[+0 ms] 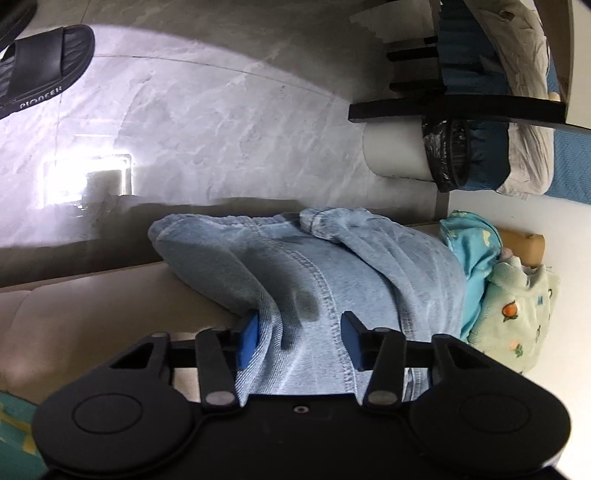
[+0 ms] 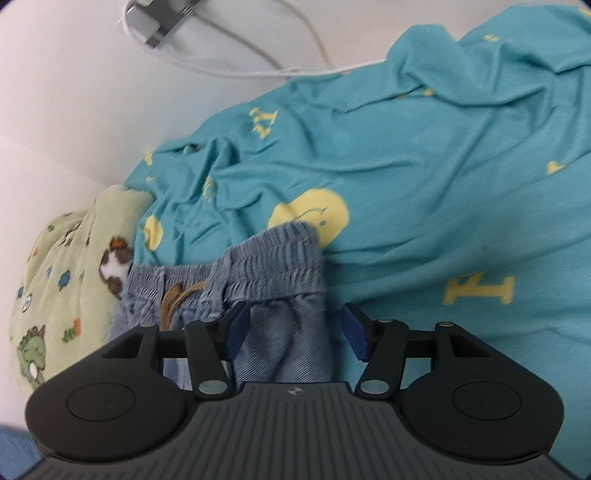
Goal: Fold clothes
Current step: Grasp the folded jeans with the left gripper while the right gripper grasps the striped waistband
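Observation:
Light blue denim trousers [image 1: 325, 266] lie bunched over the edge of a beige cushion [image 1: 92, 314]. My left gripper [image 1: 301, 341] is open, its blue pads either side of a denim fold. In the right wrist view the trousers' elastic waistband [image 2: 269, 258] with a brown drawstring [image 2: 177, 295] sits between the open blue pads of my right gripper [image 2: 293, 332]. A teal garment with yellow smiley prints [image 2: 406, 166] lies behind the waistband. A pale green printed garment [image 2: 66, 266] lies to the left; it also shows in the left wrist view [image 1: 517, 302].
A marble-look floor [image 1: 221, 110] lies beyond the cushion edge, with a black slipper [image 1: 40, 62] at top left. A black shelf [image 1: 454, 110] with bedding and a white cylinder [image 1: 399, 155] are at the right. A white cable and adapter [image 2: 159, 22] lie on the white surface.

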A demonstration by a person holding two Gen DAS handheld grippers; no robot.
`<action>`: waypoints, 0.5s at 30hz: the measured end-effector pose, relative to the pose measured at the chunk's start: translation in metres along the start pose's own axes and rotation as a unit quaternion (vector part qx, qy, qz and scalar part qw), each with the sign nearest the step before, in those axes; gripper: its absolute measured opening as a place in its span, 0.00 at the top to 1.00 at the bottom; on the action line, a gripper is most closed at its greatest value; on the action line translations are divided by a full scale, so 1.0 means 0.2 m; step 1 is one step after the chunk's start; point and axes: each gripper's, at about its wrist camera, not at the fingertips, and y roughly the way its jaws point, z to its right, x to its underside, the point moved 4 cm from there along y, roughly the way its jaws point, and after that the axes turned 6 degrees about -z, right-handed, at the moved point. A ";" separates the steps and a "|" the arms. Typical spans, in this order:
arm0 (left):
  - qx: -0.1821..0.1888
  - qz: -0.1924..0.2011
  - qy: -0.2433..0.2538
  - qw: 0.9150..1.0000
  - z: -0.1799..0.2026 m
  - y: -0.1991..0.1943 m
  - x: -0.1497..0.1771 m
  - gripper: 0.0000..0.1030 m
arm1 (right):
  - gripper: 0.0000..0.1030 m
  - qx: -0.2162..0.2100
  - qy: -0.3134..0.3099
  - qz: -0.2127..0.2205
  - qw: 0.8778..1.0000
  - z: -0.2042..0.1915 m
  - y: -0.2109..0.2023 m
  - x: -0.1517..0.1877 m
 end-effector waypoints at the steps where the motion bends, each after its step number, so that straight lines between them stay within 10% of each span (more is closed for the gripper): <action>1: -0.005 0.001 0.001 1.000 -0.01 0.00 0.00 0.61 | 0.43 0.002 0.002 0.000 1.000 0.01 0.00 0.00; 15: -0.005 0.023 0.031 0.999 0.02 -0.04 0.01 0.90 | 0.63 -0.005 -0.038 -0.006 0.999 -0.05 0.06 0.03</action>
